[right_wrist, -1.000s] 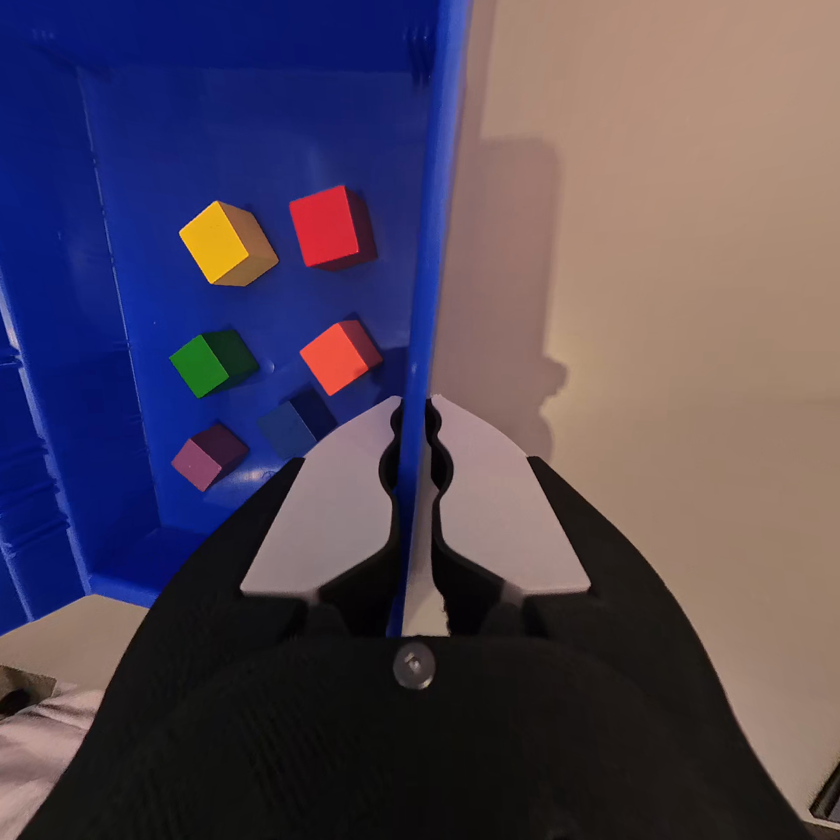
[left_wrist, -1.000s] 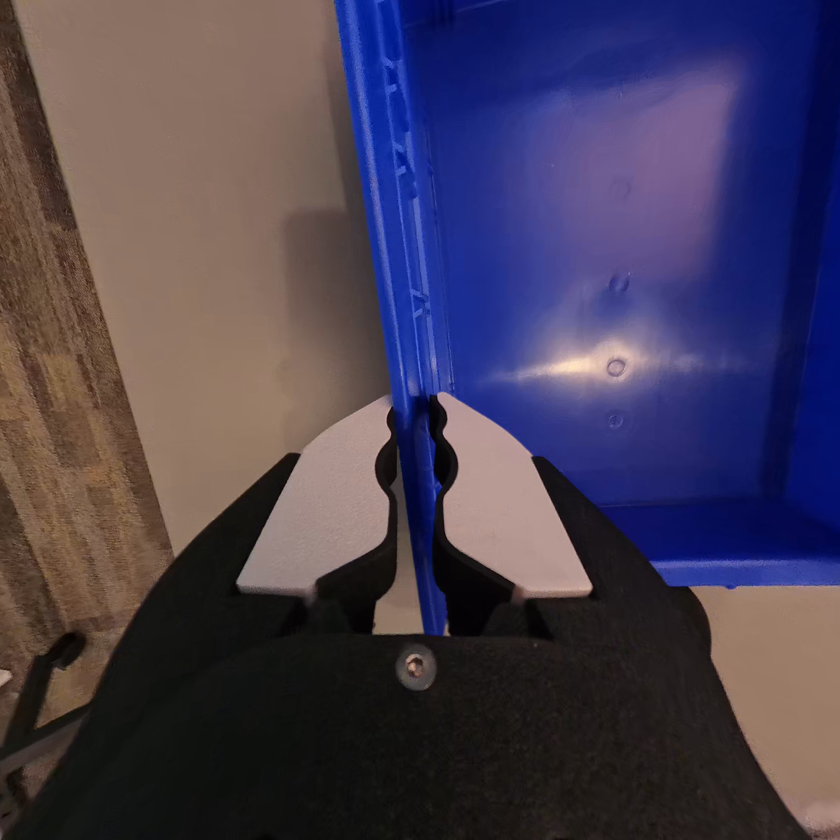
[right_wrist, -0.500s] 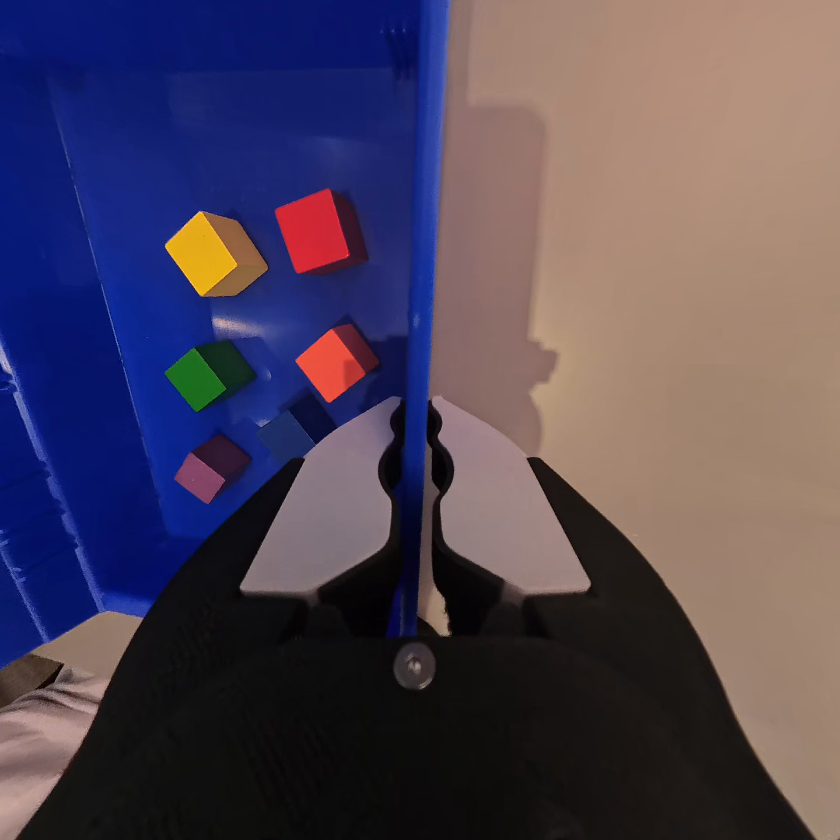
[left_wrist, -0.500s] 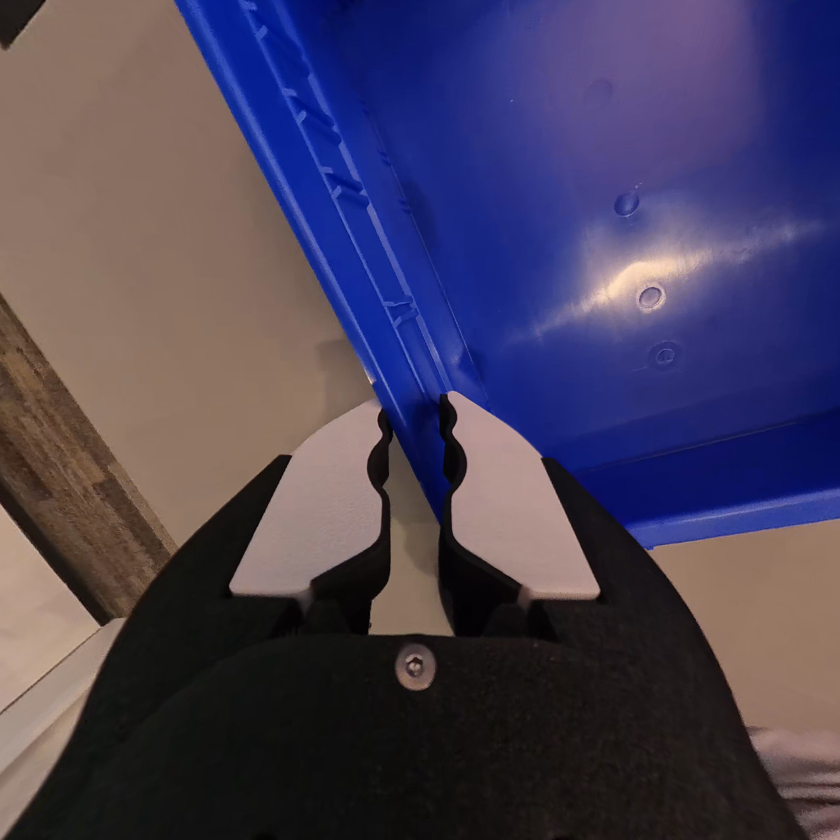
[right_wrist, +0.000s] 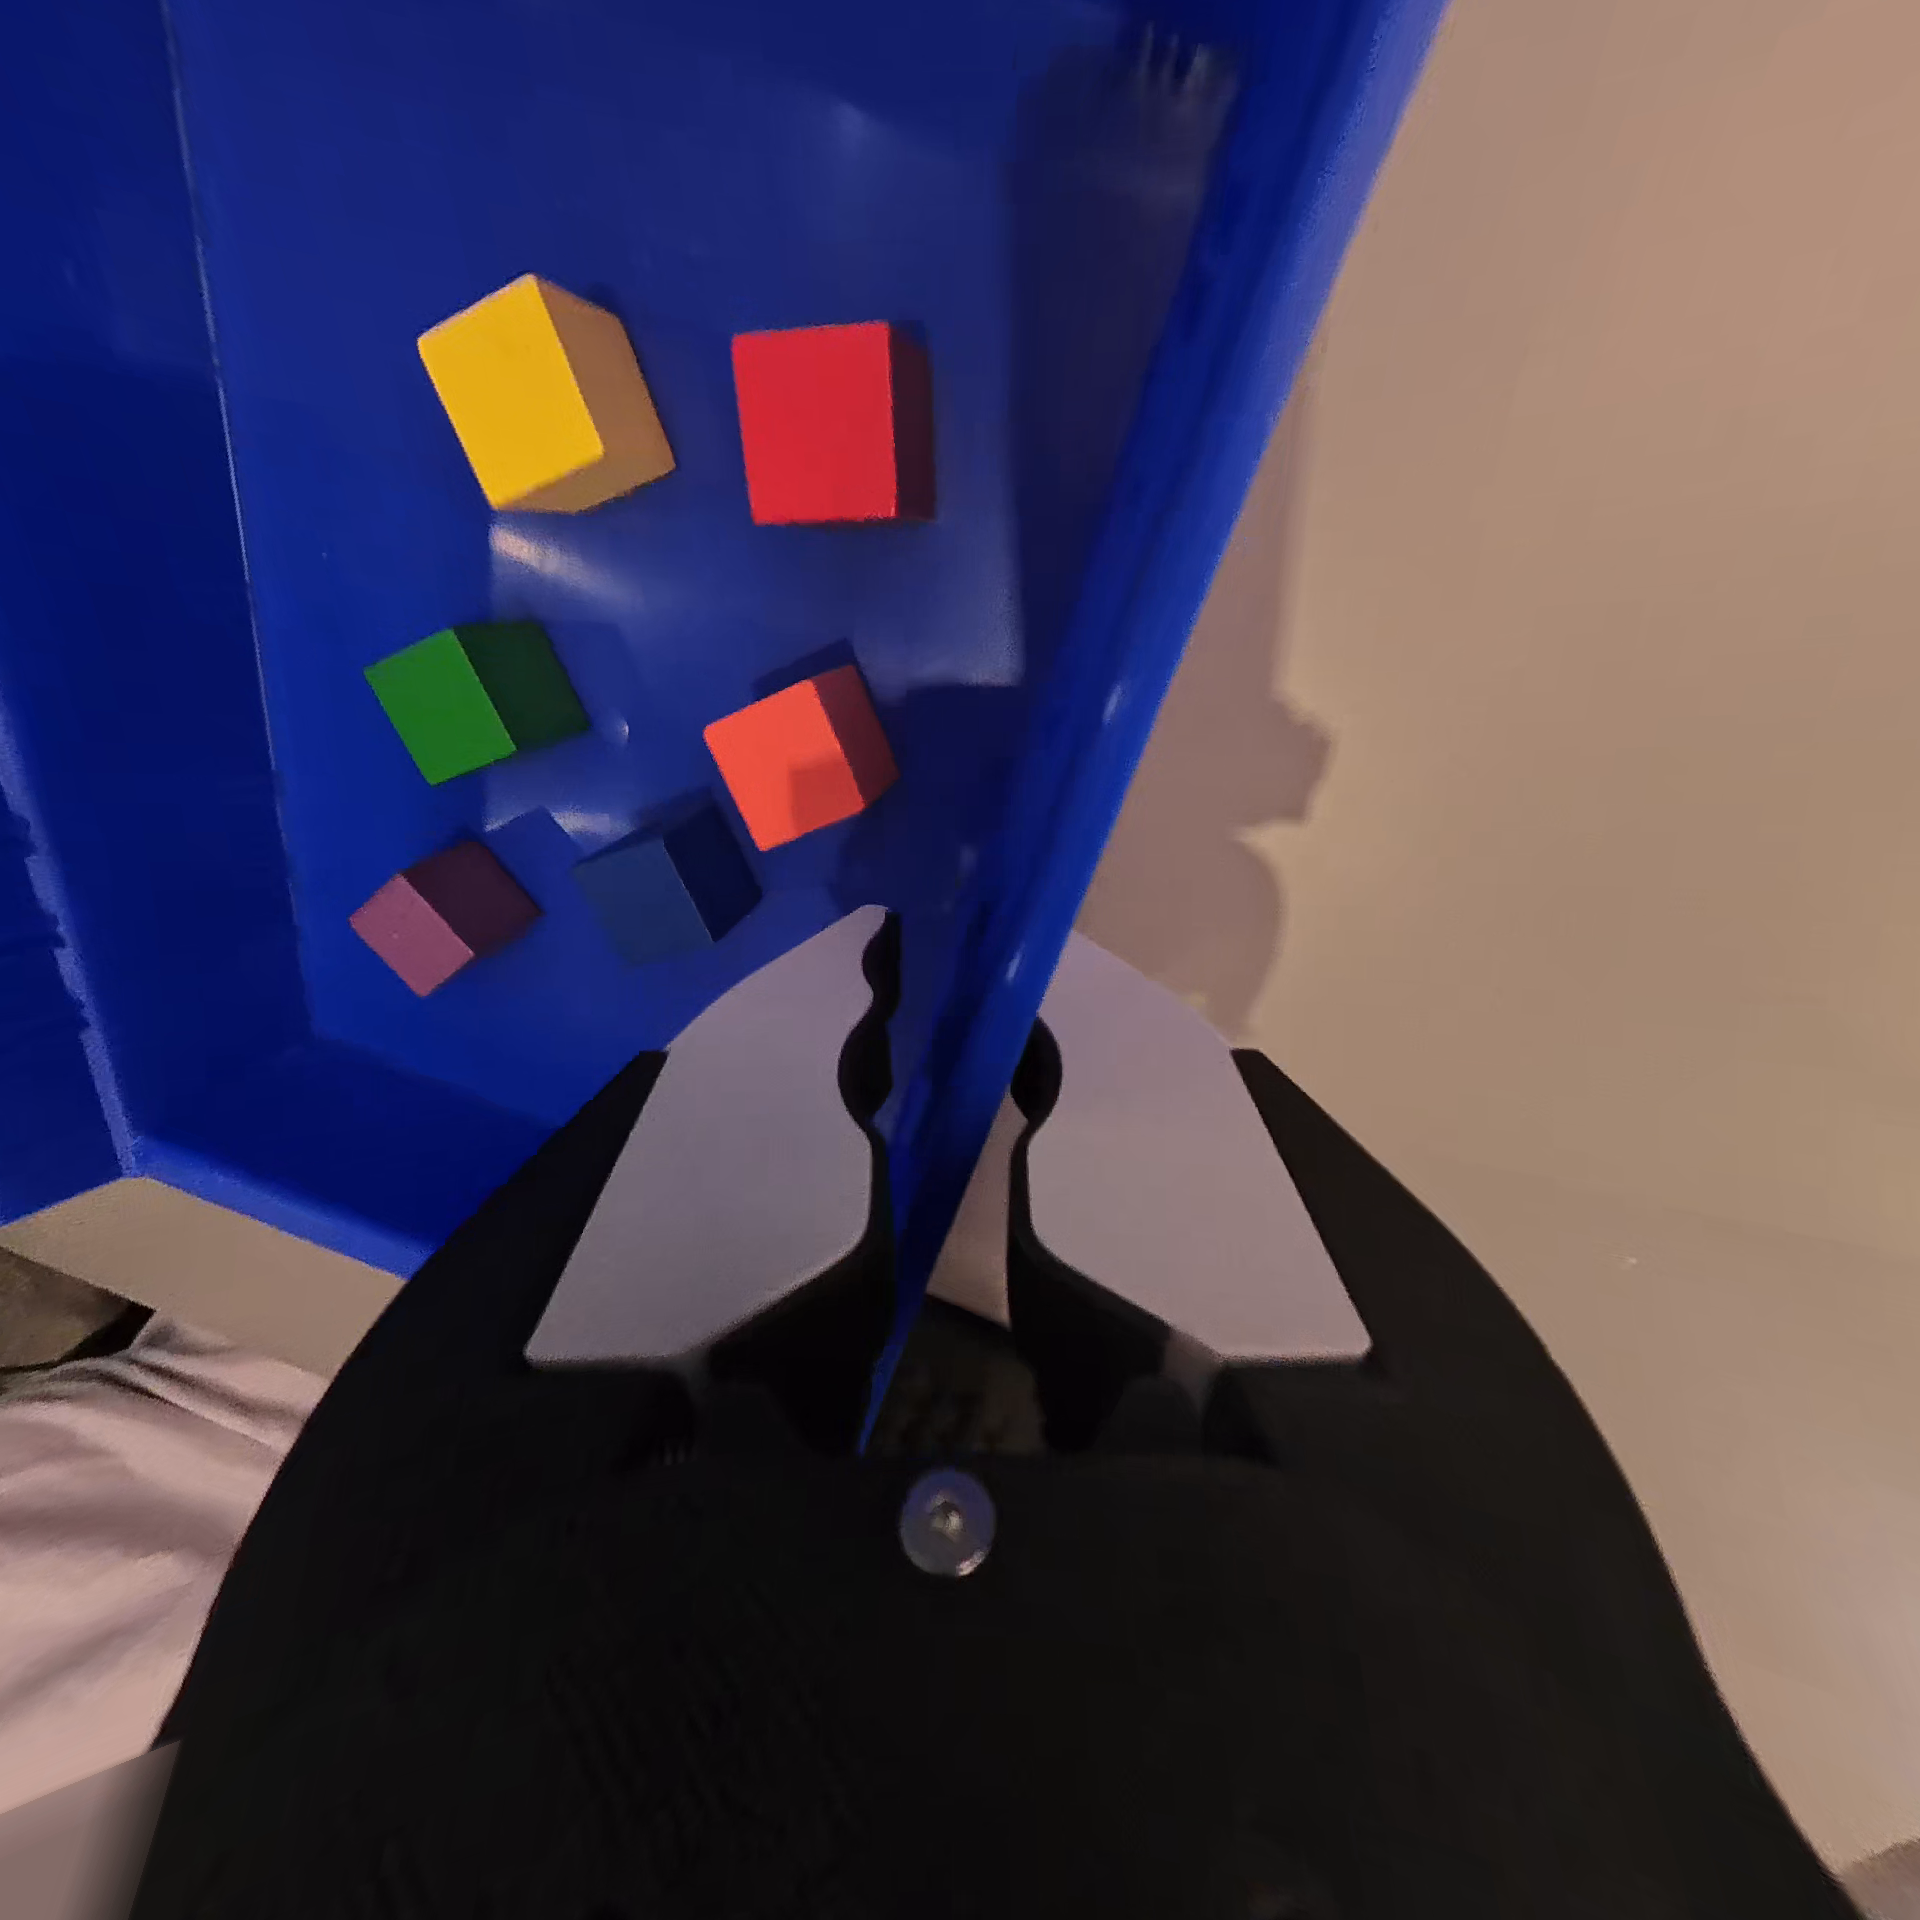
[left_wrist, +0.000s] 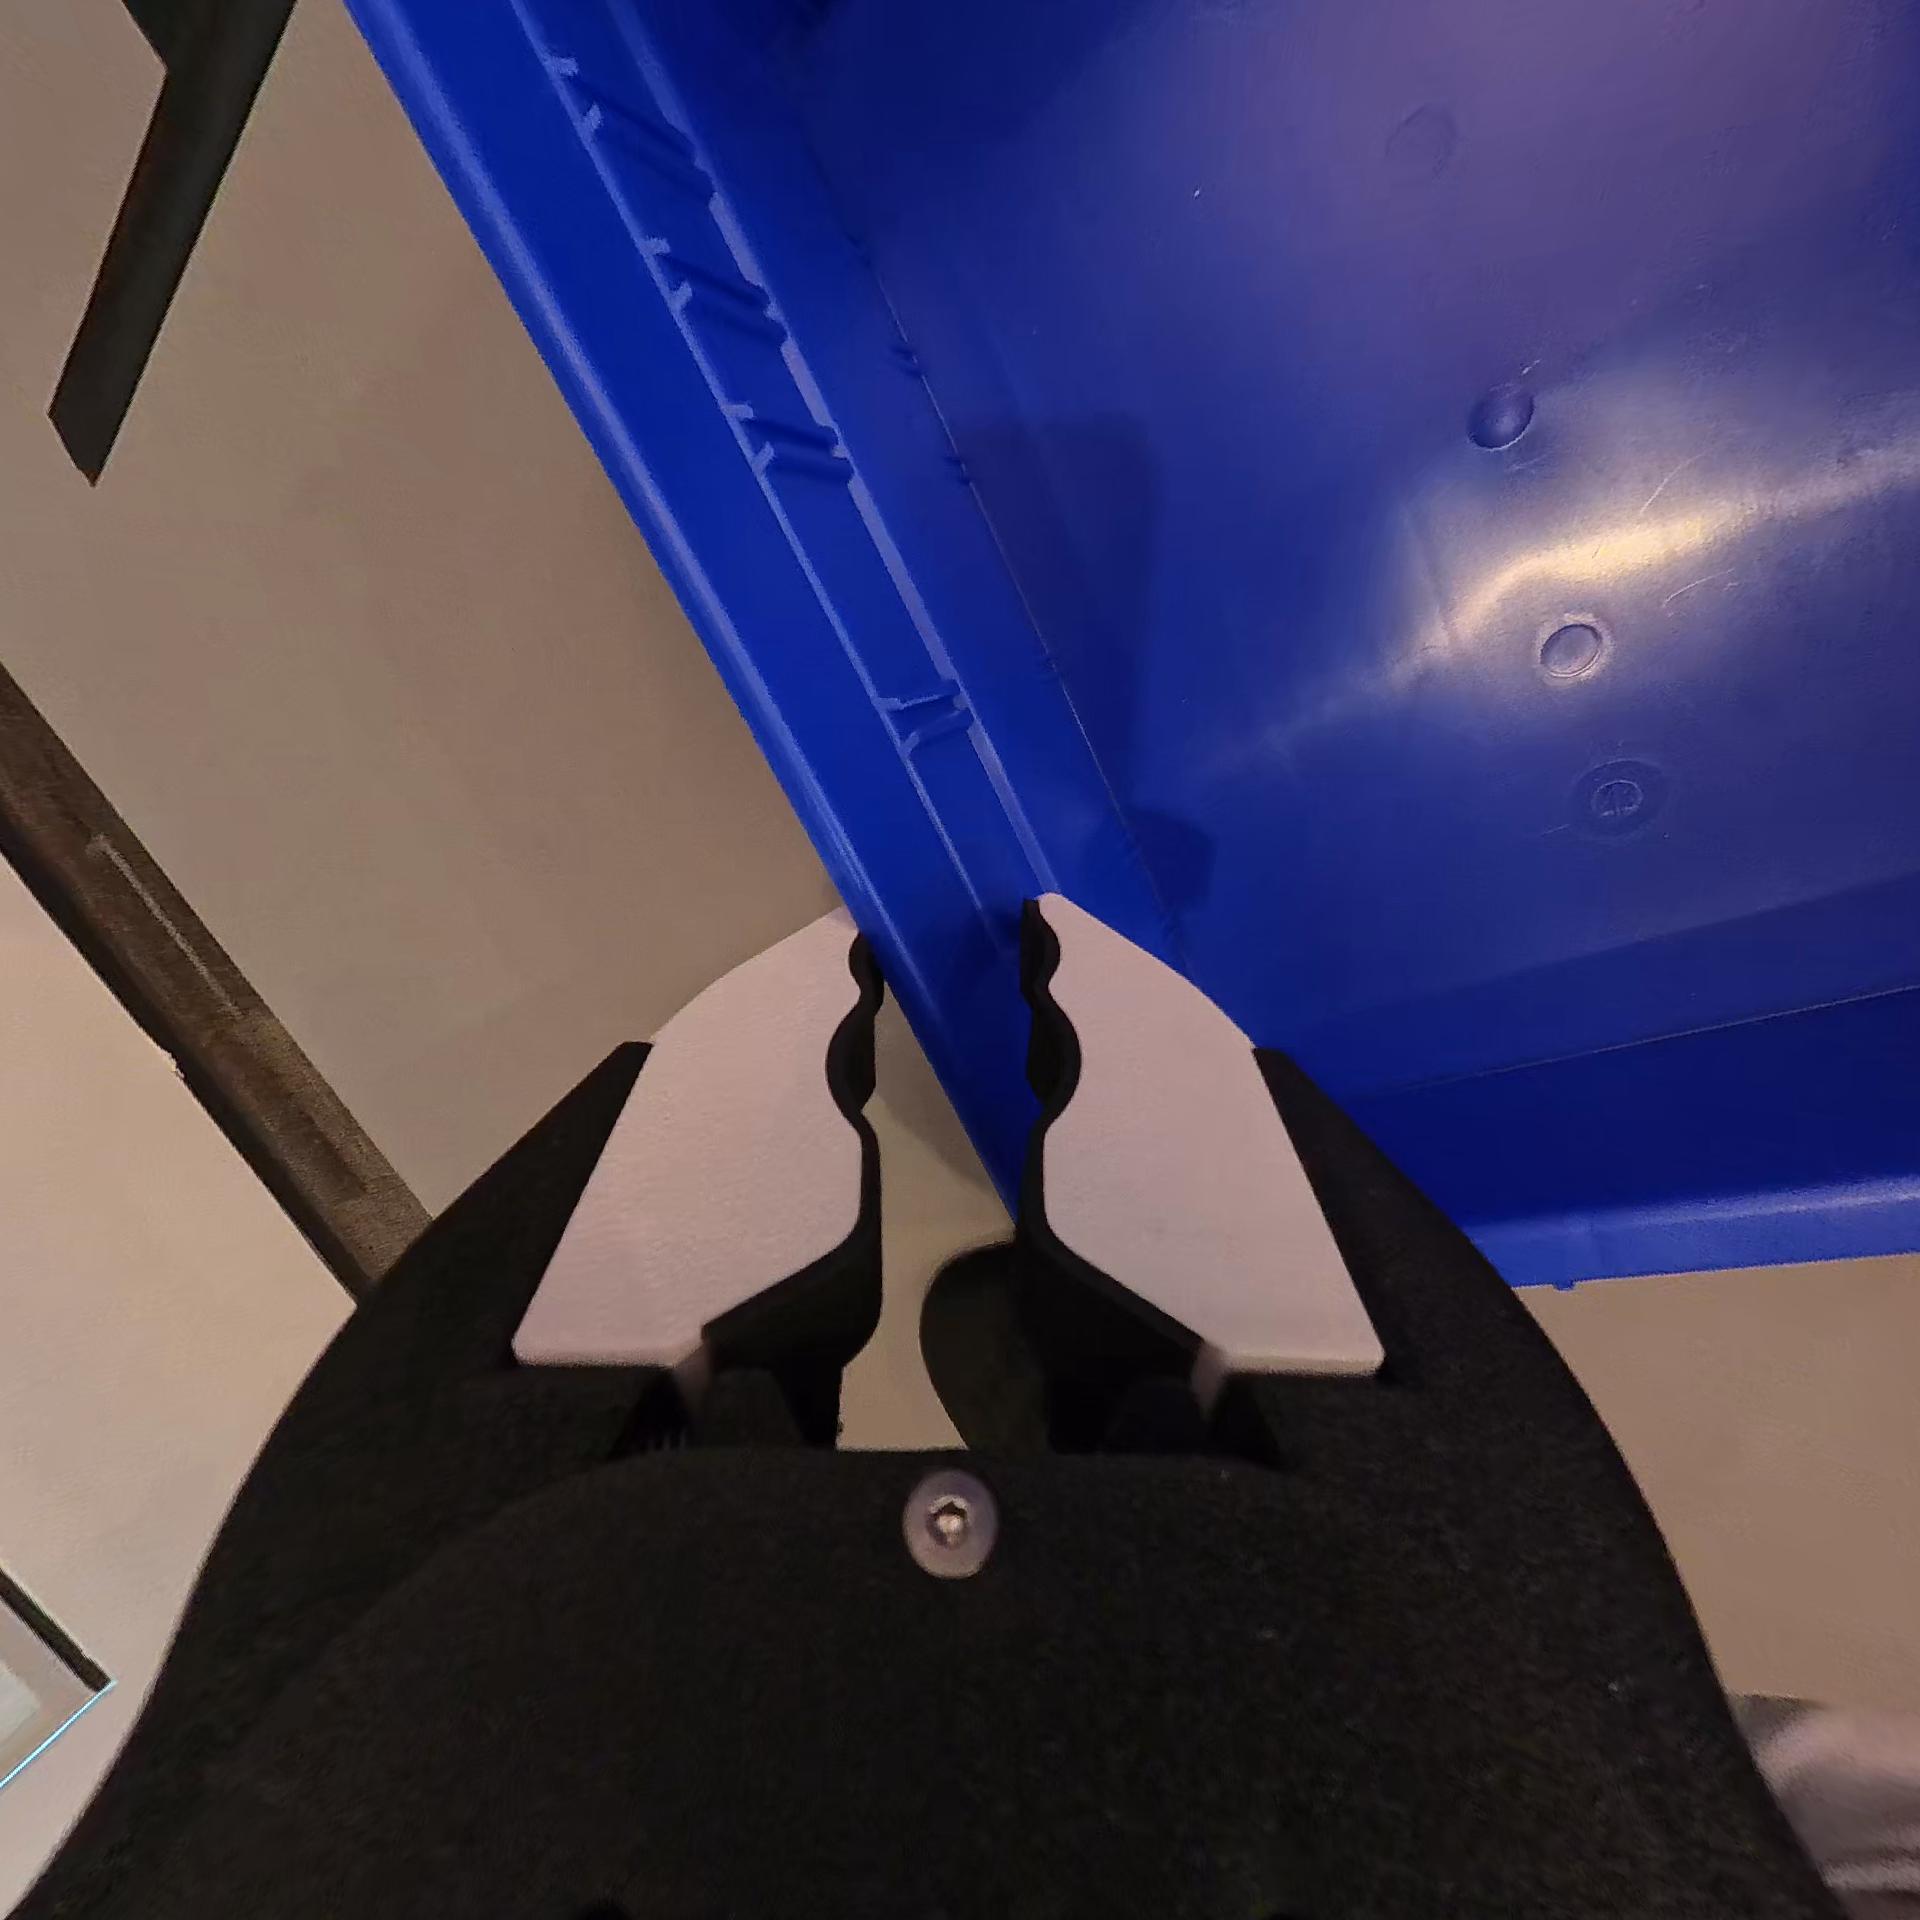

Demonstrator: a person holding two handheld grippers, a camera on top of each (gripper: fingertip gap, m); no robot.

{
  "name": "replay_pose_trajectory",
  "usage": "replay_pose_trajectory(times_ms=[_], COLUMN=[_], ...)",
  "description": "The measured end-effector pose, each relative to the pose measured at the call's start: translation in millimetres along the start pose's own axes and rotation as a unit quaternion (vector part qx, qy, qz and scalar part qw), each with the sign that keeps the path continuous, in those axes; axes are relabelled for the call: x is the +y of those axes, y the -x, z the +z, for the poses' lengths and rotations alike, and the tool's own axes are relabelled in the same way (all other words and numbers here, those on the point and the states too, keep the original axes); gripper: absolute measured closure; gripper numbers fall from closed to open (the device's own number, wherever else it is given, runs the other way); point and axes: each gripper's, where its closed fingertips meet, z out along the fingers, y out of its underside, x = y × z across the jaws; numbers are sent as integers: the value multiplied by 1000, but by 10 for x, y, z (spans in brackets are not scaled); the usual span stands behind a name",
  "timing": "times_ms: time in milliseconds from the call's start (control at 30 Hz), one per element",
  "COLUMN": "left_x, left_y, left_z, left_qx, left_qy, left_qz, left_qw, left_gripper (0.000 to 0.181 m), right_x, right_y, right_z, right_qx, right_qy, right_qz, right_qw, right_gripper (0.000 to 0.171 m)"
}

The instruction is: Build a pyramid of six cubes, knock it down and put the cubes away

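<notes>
The blue bin (left_wrist: 727, 312) lies on the beige table. In the right wrist view it holds six cubes: yellow (right_wrist: 540, 400), red (right_wrist: 821, 421), green (right_wrist: 468, 701), orange (right_wrist: 795, 758), dark blue (right_wrist: 665, 883) and purple (right_wrist: 442, 914). My left gripper (left_wrist: 943, 920) is open, and the bin's left wall runs slantwise between its fingers with a gap along the pads. My right gripper (right_wrist: 966, 925) is open too, with the bin's right wall (right_wrist: 1195, 416) slanting between its fingers. In the left wrist view the part of the bin's inside that shows is bare.
The beige table top (left_wrist: 364, 675) runs to the left of the bin and to its right (right_wrist: 1610, 727). A dark floor strip (left_wrist: 208, 1018) marks the table's left edge. A black object (left_wrist: 156, 208) lies at the far left. Pale cloth (right_wrist: 104, 1507) is at the near left. My right fingertips sit around 45 centimetres from my left ones. The black object (left_wrist: 156, 208) is about 30 centimetres from my left fingertips.
Both grippers were shut on the bin's side walls and have opened off them. The walls now slant across the jaws and the bin looks nearer in both views.
</notes>
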Motion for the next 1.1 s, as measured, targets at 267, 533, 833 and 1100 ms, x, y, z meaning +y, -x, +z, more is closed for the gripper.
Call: replay_pose_trajectory(times_ms=[267, 533, 833, 1100], left_x=[-51, -27, -12, 213], left_y=[-167, -195, -17, 365], left_z=[-50, -118, -599, -867], left_qx=[-5, 9, 23, 62], left_qy=[-5, -8, -110, -181], left_qz=[9, 28, 30, -22], left_qw=[1000, 1000, 993, 981], left_gripper=[154, 144, 140, 143], right_x=[-270, -212, -150, 1], right_y=[-133, -148, -123, -535], right_z=[138, 157, 195, 79], right_qx=[23, 46, 37, 22], right_qy=[-26, 6, 78, 83], right_qz=[29, 34, 48, 74], right_qw=[999, 998, 995, 993], right_gripper=[147, 161, 164, 164])
